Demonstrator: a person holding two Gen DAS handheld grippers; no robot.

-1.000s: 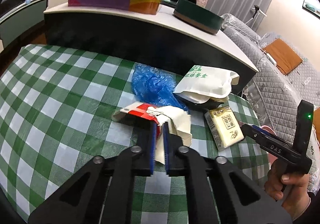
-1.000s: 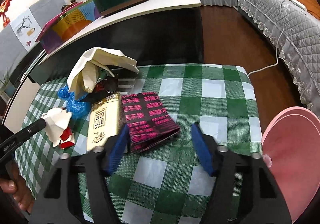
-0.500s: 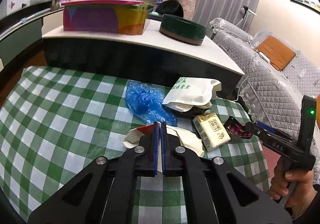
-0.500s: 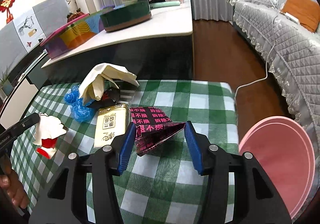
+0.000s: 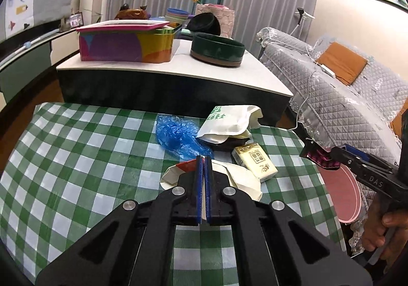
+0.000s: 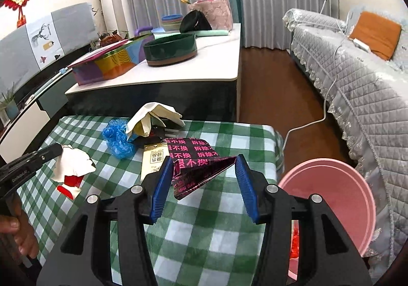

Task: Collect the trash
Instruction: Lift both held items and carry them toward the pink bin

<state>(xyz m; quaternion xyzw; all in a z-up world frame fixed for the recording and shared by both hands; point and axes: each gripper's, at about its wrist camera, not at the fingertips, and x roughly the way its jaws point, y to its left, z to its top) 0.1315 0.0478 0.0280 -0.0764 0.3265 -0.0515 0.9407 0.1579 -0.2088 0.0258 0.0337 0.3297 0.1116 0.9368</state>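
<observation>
Left claw: grips crumpled paper | right claw: grips black wrapper

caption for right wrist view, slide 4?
Right gripper clamps black-and-pink wrapper above checked table, pink bin alongside.

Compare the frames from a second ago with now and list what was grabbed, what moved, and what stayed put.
The left gripper closed on the red-and-white paper scrap and lifted it off the checked tablecloth. The right gripper clamped the black-and-pink wrapper and raised it, folded, toward the pink bin. The blue plastic bag, yellow carton and white paper bag stayed where they were.
</observation>
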